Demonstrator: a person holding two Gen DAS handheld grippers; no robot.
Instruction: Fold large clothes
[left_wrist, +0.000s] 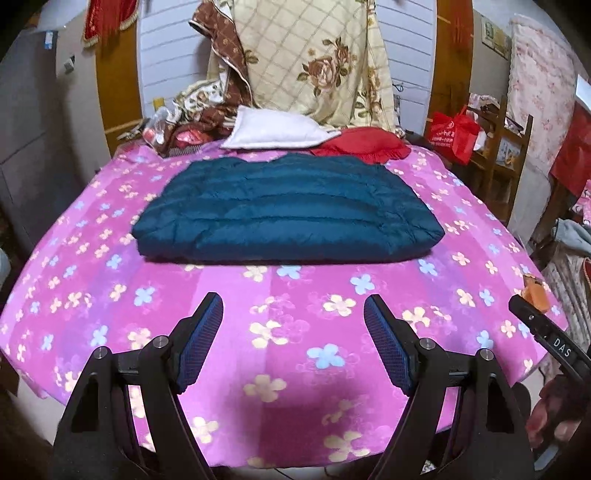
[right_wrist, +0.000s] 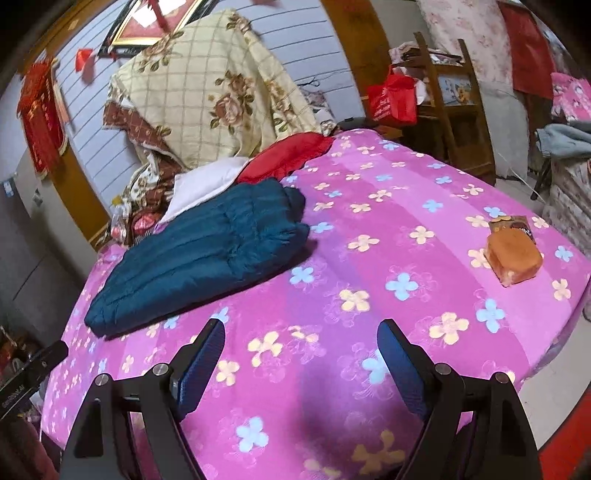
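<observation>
A dark teal quilted jacket (left_wrist: 288, 210) lies folded into a flat rectangle on the pink flowered bed cover (left_wrist: 295, 332). It also shows in the right wrist view (right_wrist: 207, 247), at the left. My left gripper (left_wrist: 293, 317) is open and empty, held above the cover, short of the jacket's near edge. My right gripper (right_wrist: 301, 343) is open and empty, above the cover to the right of the jacket. The right gripper's body shows at the right edge of the left wrist view (left_wrist: 546, 332).
A white pillow (left_wrist: 277, 129) and a red cushion (left_wrist: 362, 146) lie behind the jacket. A flowered quilt (left_wrist: 314, 62) is heaped against the headboard. An orange packet (right_wrist: 513, 254) lies on the cover at the right. A wooden rack with a red bag (right_wrist: 395, 98) stands beside the bed.
</observation>
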